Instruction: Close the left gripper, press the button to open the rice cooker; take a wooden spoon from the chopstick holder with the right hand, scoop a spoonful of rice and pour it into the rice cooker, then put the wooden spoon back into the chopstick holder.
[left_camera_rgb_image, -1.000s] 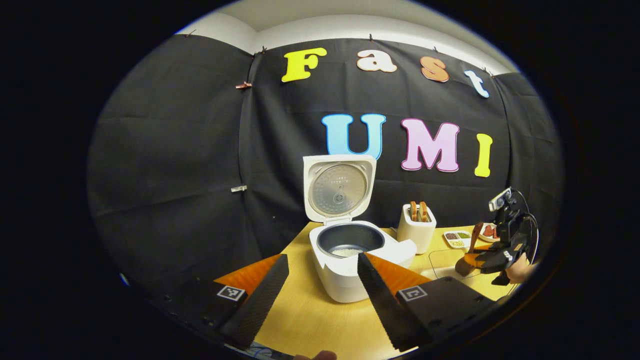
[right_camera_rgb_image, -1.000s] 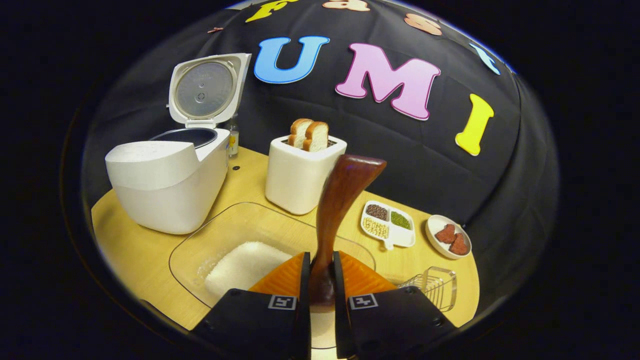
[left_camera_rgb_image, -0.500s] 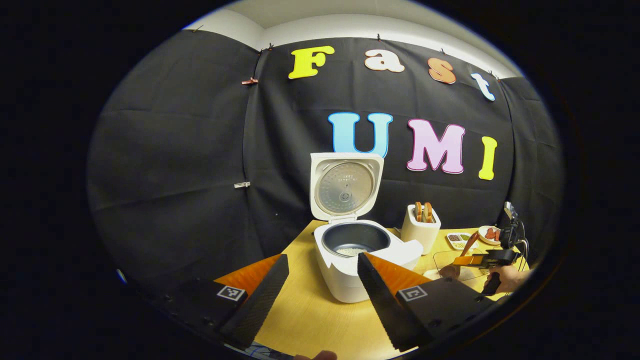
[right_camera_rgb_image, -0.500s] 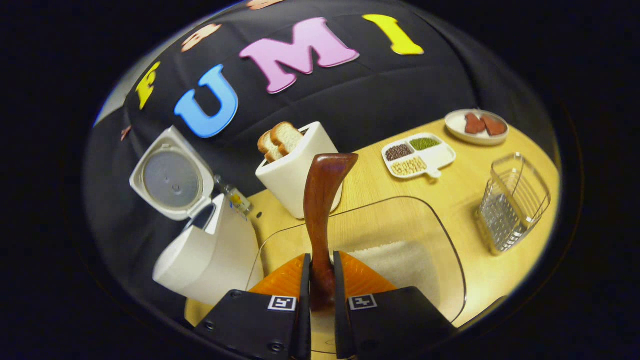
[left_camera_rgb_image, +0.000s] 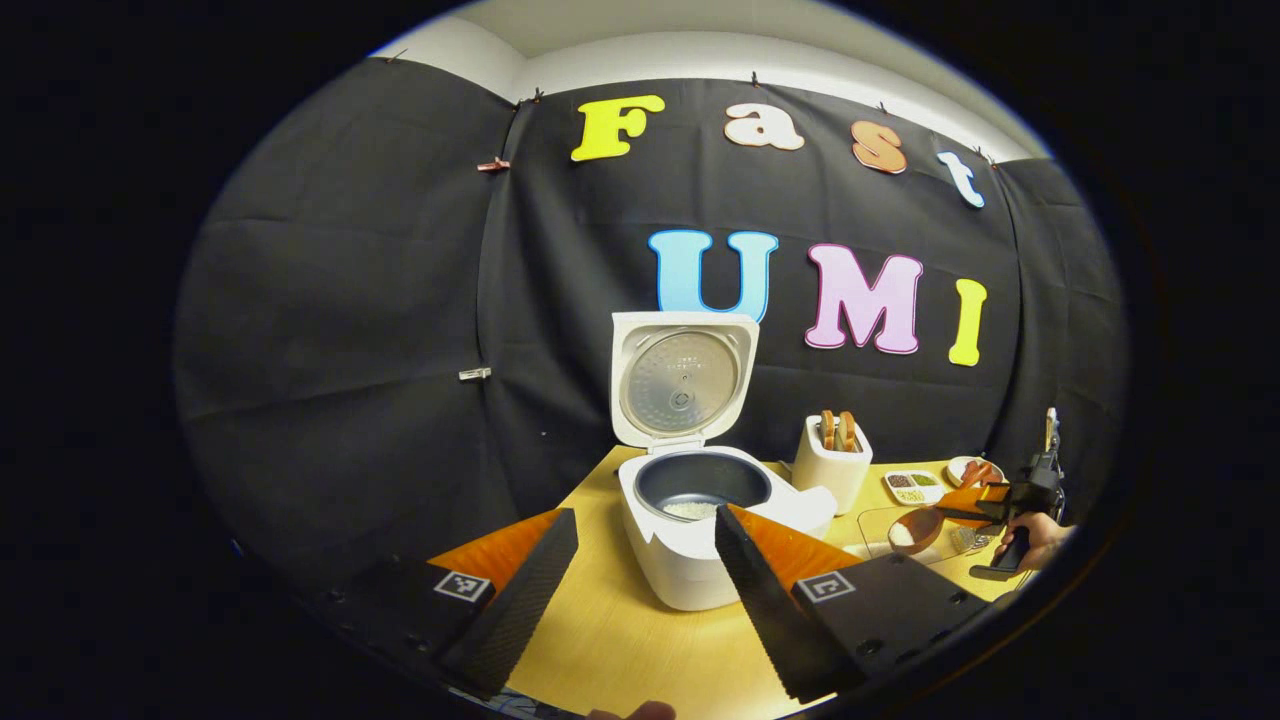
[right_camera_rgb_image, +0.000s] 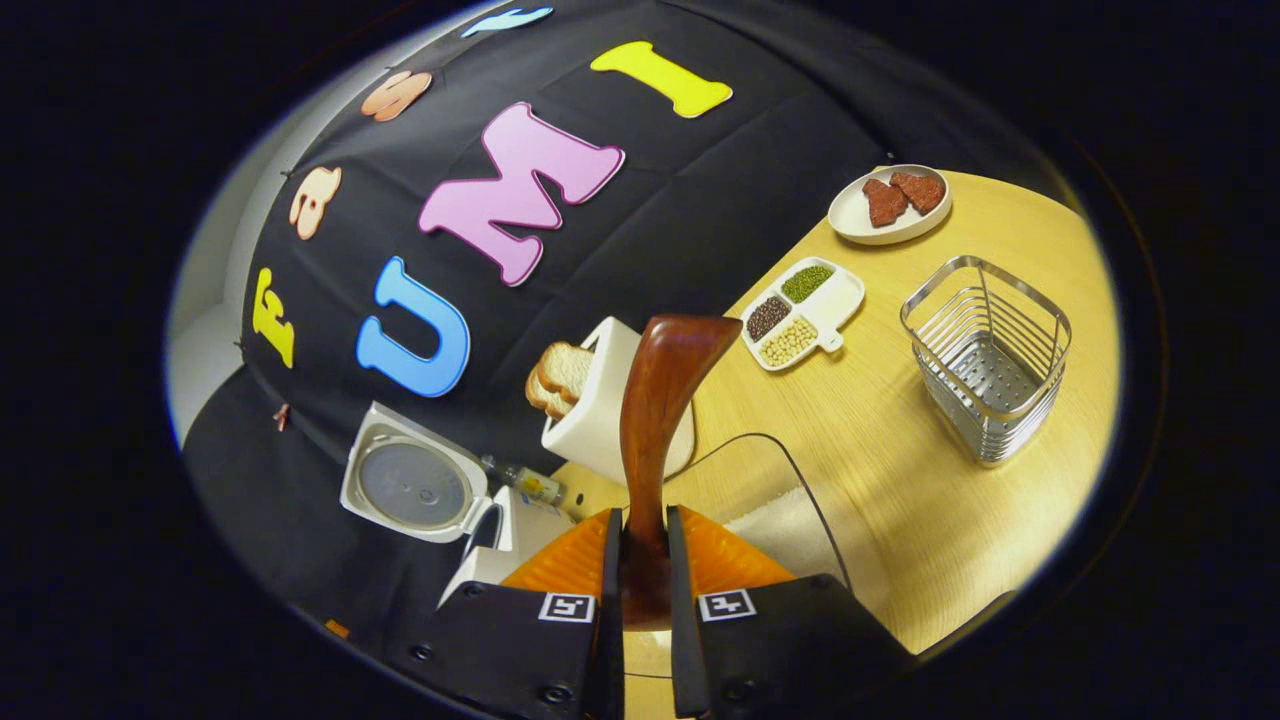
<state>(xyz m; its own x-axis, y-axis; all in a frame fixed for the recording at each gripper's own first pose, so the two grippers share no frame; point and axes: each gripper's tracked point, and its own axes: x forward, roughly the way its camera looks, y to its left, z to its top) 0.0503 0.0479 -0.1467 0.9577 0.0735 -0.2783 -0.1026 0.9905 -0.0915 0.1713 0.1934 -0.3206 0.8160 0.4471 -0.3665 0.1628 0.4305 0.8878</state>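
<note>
Your right claw (right_camera_rgb_image: 640, 560), at the bottom centre of its view, grips the spoon (right_camera_rgb_image: 660, 400) by the handle, with the bowl end rising to mid-frame. Your left claw (left_camera_rgb_image: 640, 580) hangs open at the bottom of its view. Beyond it, at centre, the cooker (left_camera_rgb_image: 700, 520) stands on the table (left_camera_rgb_image: 620, 640), lid up. The holder (right_camera_rgb_image: 985, 360) stands at right in the right gripper view.

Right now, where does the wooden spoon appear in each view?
Left gripper view: wooden spoon far right, low, held out over the clear rice container.
Right gripper view: wooden spoon centre, rising from the right gripper.
Shared landmark: toaster with bread.
</note>
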